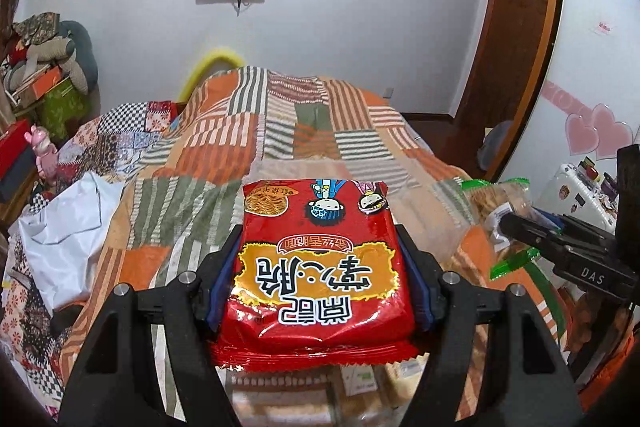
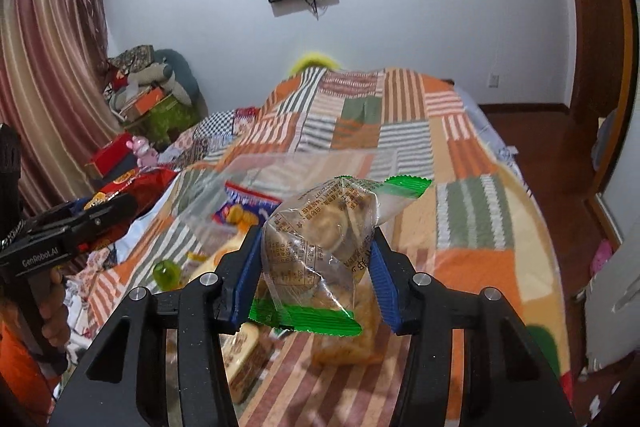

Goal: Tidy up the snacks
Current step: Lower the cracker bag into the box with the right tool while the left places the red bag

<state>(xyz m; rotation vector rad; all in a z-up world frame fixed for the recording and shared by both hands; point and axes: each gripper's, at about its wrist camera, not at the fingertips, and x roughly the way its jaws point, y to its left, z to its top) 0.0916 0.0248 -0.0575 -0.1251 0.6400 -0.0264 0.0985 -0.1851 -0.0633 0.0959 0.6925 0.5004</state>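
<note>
Looking along the left wrist view, the left gripper is seen with its blue pads pressed on the two side edges of a red noodle packet, which is held up clear of the patchwork blanket on the bed. The packet is pinched only at its sides, and its sealed front edge hangs toward the camera below the jaws. A slip is judged possible here: the glossy foil gives little friction, and if the packet is tilted or swung quickly it could slide out forward and drop onto the bed. At the right edge of this view the right gripper is visible with a clear bag trimmed in green

In the right wrist view, the right gripper is seen pinching a clear snack bag of round biscuits, green at both ends, lifted above the blanket. The film is bunched between the blue pads, so the grip is judged to rest on loose wrapping and air; the bag could sag or work free, and a harder squeeze could crush the biscuits. More snacks lie loose on the bed beneath. The left gripper is close by at the left edge, so a careless crossing could knock the two loads together
</note>
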